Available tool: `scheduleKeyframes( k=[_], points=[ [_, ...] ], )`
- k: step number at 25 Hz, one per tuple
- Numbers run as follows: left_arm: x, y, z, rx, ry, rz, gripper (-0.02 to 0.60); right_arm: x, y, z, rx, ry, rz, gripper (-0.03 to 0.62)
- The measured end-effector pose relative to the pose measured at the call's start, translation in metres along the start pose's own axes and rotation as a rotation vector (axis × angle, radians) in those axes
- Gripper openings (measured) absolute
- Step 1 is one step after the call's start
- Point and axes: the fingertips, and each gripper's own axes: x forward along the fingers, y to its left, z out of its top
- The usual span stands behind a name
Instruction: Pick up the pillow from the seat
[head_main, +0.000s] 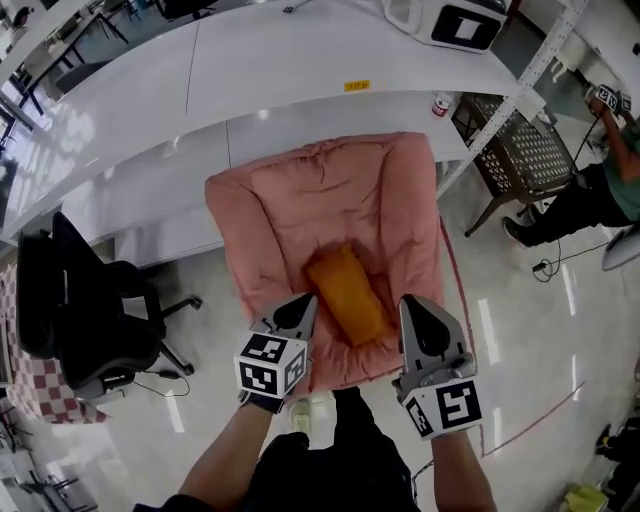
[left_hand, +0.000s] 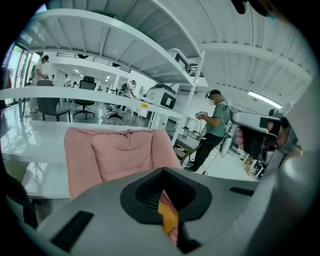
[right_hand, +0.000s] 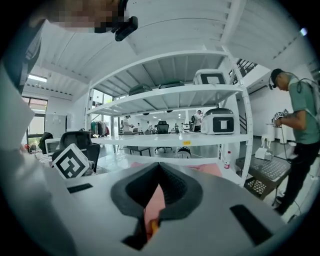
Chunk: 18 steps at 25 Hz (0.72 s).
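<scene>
An orange pillow (head_main: 348, 296) lies lengthwise on the seat of a pink cushioned chair (head_main: 300, 200). My left gripper (head_main: 303, 301) hovers over the seat's front edge just left of the pillow, its jaws shut and empty. My right gripper (head_main: 412, 300) hangs at the seat's front right corner, right of the pillow, with its tips together and nothing held. In the left gripper view the closed tips (left_hand: 161, 170) point at the pink chair (left_hand: 120, 155), and the pillow (left_hand: 168, 216) shows below them. The right gripper view shows its tips (right_hand: 159, 165) meeting, with a sliver of pillow (right_hand: 151, 227) underneath.
A white shelf unit (head_main: 250, 70) runs behind the chair, with a small bottle (head_main: 441, 104) and a white appliance (head_main: 450, 20) on it. A black office chair (head_main: 85, 310) stands at left. At right are a brown mesh chair (head_main: 525, 150) and a person (head_main: 600, 180).
</scene>
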Motion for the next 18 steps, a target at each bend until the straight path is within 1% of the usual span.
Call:
scheduleKeyframes(
  k=[4, 10, 14, 18],
  points=[
    [0.043, 0.018, -0.017, -0.017, 0.047, 0.037, 0.003, 0.042, -0.012, -0.03, -0.013, 0.043, 0.057, 0.003],
    [0.104, 0.045, -0.045, -0.052, 0.104, 0.073, 0.003, 0.082, -0.027, -0.085, 0.013, 0.116, 0.116, 0.003],
    [0.136, 0.071, -0.065, -0.1, 0.12, 0.103, 0.003, 0.108, -0.03, -0.117, 0.027, 0.149, 0.155, 0.003],
    [0.165, 0.092, -0.091, -0.157, 0.14, 0.153, 0.003, 0.132, -0.037, -0.146, 0.032, 0.156, 0.196, 0.003]
  ],
)
